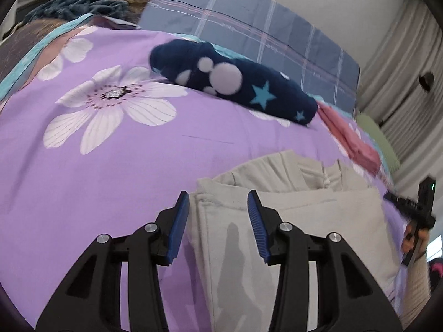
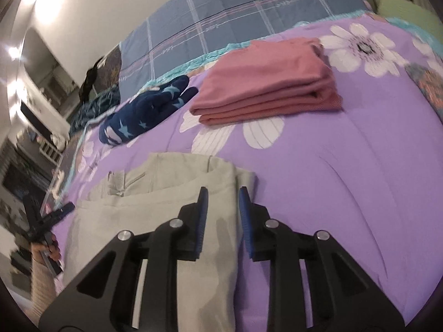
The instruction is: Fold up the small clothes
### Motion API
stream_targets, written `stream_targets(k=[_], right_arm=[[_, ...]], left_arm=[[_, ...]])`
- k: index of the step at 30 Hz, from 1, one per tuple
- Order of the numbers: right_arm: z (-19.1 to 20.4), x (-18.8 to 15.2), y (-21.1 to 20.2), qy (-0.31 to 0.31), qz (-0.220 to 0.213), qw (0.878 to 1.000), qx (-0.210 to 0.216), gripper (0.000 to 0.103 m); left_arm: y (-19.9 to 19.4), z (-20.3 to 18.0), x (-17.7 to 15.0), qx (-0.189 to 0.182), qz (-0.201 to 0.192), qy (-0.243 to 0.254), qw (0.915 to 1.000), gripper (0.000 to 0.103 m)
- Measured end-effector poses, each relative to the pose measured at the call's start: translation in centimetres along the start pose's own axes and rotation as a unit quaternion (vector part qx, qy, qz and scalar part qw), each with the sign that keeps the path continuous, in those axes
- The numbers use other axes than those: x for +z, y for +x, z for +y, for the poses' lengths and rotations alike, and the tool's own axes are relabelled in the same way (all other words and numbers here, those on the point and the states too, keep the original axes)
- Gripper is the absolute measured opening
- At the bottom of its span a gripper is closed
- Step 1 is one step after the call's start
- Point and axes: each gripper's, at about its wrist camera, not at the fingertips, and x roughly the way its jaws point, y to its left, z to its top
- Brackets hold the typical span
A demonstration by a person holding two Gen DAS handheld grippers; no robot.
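A folded beige garment (image 1: 299, 221) (image 2: 155, 210) lies on the purple flowered bedcover (image 1: 110, 166) (image 2: 332, 179). My left gripper (image 1: 218, 202) hovers over the garment's left edge, its blue pads apart and pressing on nothing. My right gripper (image 2: 223, 197) stands over the garment's right edge with a narrower gap; the cloth lies flat beneath and is not pinched. Each gripper shows small at the rim of the other's view, held by a hand: the right gripper (image 1: 415, 213) and the left gripper (image 2: 41, 221).
A folded pink garment (image 2: 265, 88) (image 1: 354, 141) lies beyond the beige one. A crumpled navy garment with stars (image 1: 235, 83) (image 2: 146, 105) sits further back. A blue plaid quilt (image 1: 263, 27) (image 2: 235, 13) lines the far side, and a green cushion (image 2: 407, 11) lies at the right.
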Motion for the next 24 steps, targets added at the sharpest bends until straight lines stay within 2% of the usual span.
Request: stream_targets(k=[4,10,15,16,20,24], right_arm=[[0.9,1.3,1.7,-0.028,0.01,0.999,-0.023,0.029],[1.4,1.5,3.4,-0.051,0.019,0.998,-0.028,0.029],[0.8,1.1,2.3,-0.053,-0.006,0.999,0.002,0.009],[0.8,1.1,2.1,-0.053,-0.009,0.999,0.01,0.007],[1.5,0.6,0.8,-0.085,-0.017,0.996,0.019,0.006],[3.0,-0.3,0.0,-0.125,-0.019,0.992,0.016,0.006]], left_arm=[[1.2,-0.4,0.0,0.022,0.013,0.024,0.9994,0.044],[1.5,-1.0,-0.7,0.053,0.01,0.075,0.9957,0.044],[1.3,-1.5,-0.5,0.05,-0.006,0.088,0.9948,0.042],[1.4,-1.5,-0.3,0.049,-0.007,0.089,0.9948,0.041],[1.4,-1.9,0.0,0.05,-0.016,0.095,0.9941,0.013],[0.4,-2.6,-0.1,0.044,-0.038,0.106,0.9926,0.009]])
